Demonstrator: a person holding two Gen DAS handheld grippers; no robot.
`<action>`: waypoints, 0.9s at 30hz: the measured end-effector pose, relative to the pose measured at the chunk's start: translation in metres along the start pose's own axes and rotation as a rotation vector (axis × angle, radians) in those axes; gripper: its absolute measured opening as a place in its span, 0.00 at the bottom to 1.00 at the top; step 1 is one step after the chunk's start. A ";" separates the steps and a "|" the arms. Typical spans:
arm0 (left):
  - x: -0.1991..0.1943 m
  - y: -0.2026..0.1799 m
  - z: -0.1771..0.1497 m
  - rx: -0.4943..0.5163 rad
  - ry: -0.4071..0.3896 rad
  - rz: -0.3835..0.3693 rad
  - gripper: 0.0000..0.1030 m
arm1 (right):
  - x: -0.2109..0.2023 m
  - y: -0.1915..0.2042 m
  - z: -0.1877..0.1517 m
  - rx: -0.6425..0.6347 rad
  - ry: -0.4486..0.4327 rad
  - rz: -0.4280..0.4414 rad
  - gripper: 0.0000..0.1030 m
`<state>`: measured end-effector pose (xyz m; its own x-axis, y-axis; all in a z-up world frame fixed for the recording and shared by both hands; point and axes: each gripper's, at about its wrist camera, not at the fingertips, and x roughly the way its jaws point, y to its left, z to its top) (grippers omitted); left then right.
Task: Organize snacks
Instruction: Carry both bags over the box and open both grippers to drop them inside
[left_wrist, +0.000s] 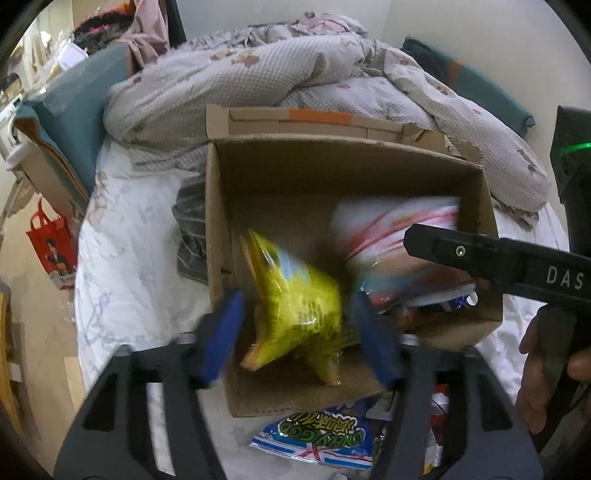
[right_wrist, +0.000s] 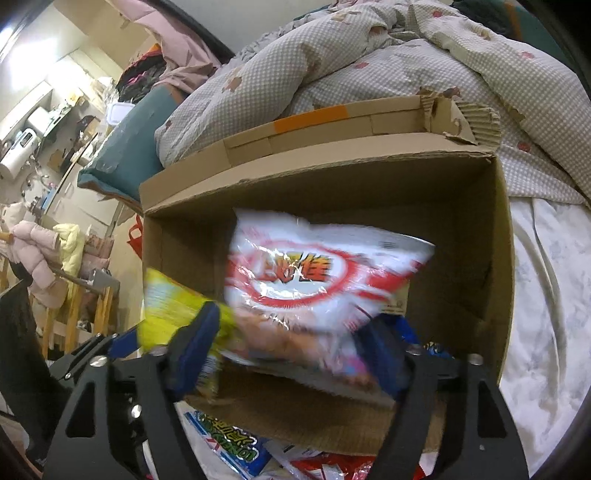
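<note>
Two snack bags over an open cardboard box on a rumpled bed.

The grey dotted quilt (left_wrist: 258, 81) is heaped behind the open brown cardboard box (left_wrist: 484, 225), whose torn rear flap is cut off by folds. In the right-wrist view a large white-and-red crinkly snack bag (right_wrist: 317, 273) hangs inside the box between the spread blue pads of the right gripper (right_wrist: 295, 354); blur hides whether the pads touch it, so I cannot tell its grip. In the left-wrist view a yellow foil snack bag (left_wrist: 299, 306), smeared by motion, sits between the wide-apart blue pads of the left gripper (left_wrist: 299, 332), with gaps on both sides. A blue-and-white snack packet (left_wrist: 317, 439) lies on the sheet just before the box, partly hidden by the gripper frame.
</note>
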<state>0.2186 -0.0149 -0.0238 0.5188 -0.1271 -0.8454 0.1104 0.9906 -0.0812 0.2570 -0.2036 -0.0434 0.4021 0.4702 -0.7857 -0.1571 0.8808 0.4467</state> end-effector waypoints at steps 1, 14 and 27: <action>-0.001 0.000 0.000 0.001 -0.006 0.001 0.80 | -0.001 -0.001 0.000 0.003 -0.002 0.003 0.81; -0.006 -0.004 -0.002 0.017 -0.021 -0.011 0.85 | -0.007 0.006 0.000 -0.024 -0.020 -0.006 0.88; -0.013 0.006 -0.004 -0.018 -0.039 -0.004 0.85 | -0.023 0.013 -0.002 -0.049 -0.053 -0.018 0.88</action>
<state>0.2093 -0.0070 -0.0154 0.5513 -0.1325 -0.8237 0.0971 0.9908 -0.0944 0.2441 -0.2033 -0.0202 0.4518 0.4520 -0.7691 -0.1930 0.8912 0.4104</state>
